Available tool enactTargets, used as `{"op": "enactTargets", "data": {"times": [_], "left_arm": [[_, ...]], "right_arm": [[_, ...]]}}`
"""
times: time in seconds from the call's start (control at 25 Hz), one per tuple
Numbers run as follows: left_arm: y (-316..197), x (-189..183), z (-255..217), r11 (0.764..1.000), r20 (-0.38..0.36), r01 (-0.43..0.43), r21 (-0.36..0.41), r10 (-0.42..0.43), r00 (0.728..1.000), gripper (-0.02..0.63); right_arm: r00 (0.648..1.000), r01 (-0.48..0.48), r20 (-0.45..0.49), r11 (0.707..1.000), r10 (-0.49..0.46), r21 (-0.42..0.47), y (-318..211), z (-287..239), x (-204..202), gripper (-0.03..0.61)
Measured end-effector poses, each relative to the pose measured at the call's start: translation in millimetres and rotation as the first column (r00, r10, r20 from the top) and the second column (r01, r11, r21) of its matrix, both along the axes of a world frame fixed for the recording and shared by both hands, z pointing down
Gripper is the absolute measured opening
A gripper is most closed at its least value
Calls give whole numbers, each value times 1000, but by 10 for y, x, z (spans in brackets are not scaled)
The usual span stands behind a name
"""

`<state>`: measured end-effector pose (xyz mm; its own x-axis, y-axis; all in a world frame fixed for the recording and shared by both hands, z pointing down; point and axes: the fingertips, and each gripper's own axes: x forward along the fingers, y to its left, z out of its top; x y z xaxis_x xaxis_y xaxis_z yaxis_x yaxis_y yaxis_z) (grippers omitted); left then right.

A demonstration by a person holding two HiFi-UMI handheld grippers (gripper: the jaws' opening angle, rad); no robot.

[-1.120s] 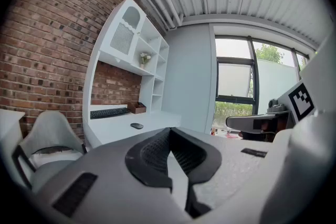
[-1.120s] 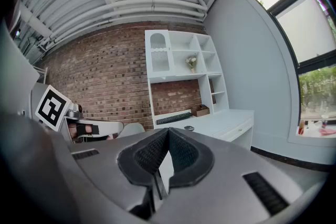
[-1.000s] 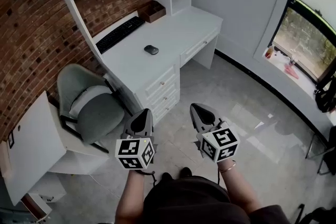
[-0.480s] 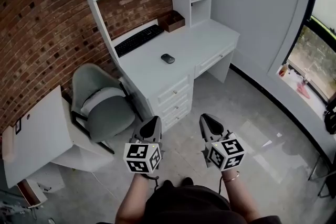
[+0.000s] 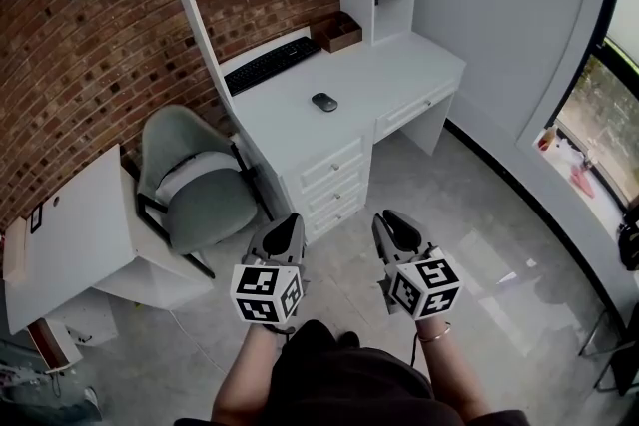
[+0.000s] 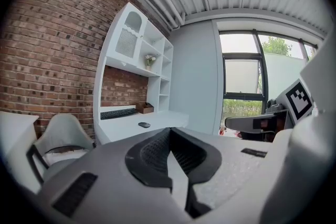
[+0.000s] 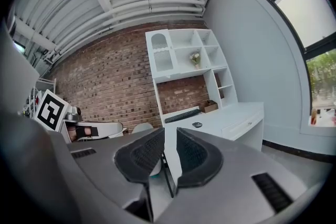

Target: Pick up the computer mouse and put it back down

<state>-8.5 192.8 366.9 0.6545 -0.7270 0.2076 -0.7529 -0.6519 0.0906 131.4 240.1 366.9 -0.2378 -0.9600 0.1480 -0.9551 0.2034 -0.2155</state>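
A dark computer mouse [image 5: 323, 102] lies on the white desk [image 5: 399, 65], out in front of the keyboard; it also shows small and far off in the left gripper view [image 6: 144, 125] and the right gripper view [image 7: 197, 124]. Both grippers hang over the floor, well short of the desk, and point toward it. My left gripper [image 5: 283, 234] is shut, its pads meeting with nothing between them [image 6: 169, 136]. My right gripper [image 5: 397, 226] is opening; a narrow gap [image 7: 170, 139] shows between its pads, with nothing in it.
A black keyboard [image 5: 272, 65] and a brown box [image 5: 341, 31] sit at the back of the desk under white shelves. A grey chair [image 5: 195, 185] stands left of the desk drawers [image 5: 334, 177], beside a white side table [image 5: 75, 234]. Windows [image 5: 599, 115] line the right wall.
The head view has swung: the desk and mouse now sit further right in frame. Both grippers stay low in front of the person, about where they were.
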Motion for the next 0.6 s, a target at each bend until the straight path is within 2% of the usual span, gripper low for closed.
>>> {"op": "enactTargets", "data": {"times": [0.32,0.6], "left_arm": [[-271,-30,87,1000,15,14,-12,-14,1000,9],[-837,8,200,999,3,12,-35,-12,1000,9]], "right_arm": [[999,33,-2,999,-33,-23,-258,96,-50,94],[999,34,-4,998,-34,-61,-796,208,2,133]]}}
